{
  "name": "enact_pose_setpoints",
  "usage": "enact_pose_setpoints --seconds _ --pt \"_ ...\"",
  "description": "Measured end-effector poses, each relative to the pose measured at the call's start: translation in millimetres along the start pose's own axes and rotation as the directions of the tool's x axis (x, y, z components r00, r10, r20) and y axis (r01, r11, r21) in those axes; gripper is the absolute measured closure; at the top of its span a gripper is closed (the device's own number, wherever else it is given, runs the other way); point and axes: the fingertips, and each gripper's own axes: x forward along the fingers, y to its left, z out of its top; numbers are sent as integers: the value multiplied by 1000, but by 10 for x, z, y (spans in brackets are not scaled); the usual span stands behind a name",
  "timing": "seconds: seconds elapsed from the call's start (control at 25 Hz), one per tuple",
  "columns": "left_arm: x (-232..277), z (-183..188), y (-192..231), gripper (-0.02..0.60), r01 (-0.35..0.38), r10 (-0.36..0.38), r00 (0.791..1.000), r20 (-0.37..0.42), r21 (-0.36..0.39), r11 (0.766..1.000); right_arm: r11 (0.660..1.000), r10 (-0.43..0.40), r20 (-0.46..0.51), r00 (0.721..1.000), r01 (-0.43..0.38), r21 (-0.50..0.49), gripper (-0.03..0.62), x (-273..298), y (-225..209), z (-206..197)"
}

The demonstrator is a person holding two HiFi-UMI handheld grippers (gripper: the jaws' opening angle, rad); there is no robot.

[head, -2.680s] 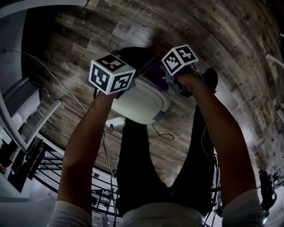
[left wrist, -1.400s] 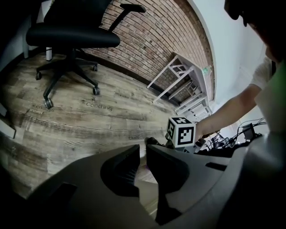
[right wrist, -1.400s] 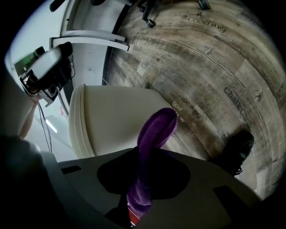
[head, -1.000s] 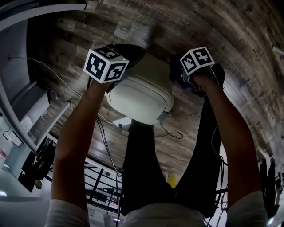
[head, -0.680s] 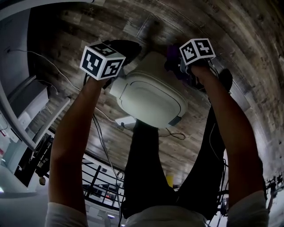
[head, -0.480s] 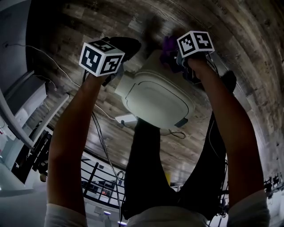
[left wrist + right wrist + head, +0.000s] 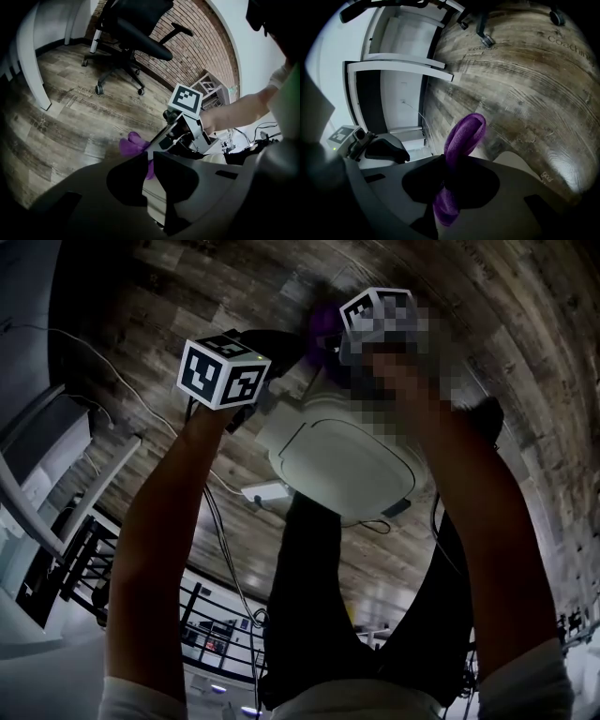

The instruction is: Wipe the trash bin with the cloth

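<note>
Wood-plank floor (image 7: pixel 141 324), dark grain, seen from head height looking steeply down. Brick wall (image 7: pixel 197 47) and a black office chair (image 7: pixel 136 37) at the far side in the left gripper view; white shelving (image 7: pixel 408 65) along the wall in the right gripper view.

Trash bin (image 7: pixel 337 460): white, rounded, lid closed, standing on the floor between the person's legs, centre of the head view.

Cloth (image 7: pixel 323 320): purple, folded into a loop, at the bin's 12 o'clock edge, over the far rim. In the right gripper view the loop stands up out of the jaws toward 12 o'clock, and a short tail hangs below them toward 6. Whether the cloth presses on the bin surface cannot be told from these views.

Right gripper (image 7: pixel 450 180): jaws closed tight on the cloth's middle. It sits at about 1 o'clock of the bin; a mosaic patch covers much of it in the head view.

Left gripper (image 7: pixel 147 164): at about 10 o'clock of the bin, at its left rim. Jaws drawn in to a narrow slit, and a pale edge of the bin shows in that slit, so it appears clamped on the rim. From here the cloth and the right gripper lie just beyond the jaws, toward 12 to 1 o'clock.

Small white box (image 7: pixel 264 493) on the floor at the bin's 7 o'clock, with a thin cable (image 7: pixel 112 409) running off toward 10 o'clock.
</note>
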Motion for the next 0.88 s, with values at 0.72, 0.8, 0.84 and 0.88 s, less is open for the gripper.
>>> enact_pose_setpoints --seconds 0.72,0.8,0.84,0.88 --pt "267 -45 -127 548 38 -35 995 -92 31 999 999 -55 -106 993 55 -2 513 -119 -542 -538" --pt "314 -49 -143 548 44 -38 992 -119 46 998 998 -60 -96 994 61 13 513 -173 -629 -578" --pt "340 -49 -159 548 51 -44 991 -129 52 997 998 -64 -94 994 66 20 512 -200 -678 -606" --pt "366 -44 -181 548 60 -52 989 -137 56 997 997 -69 -94 993 71 25 513 -228 -729 -641"
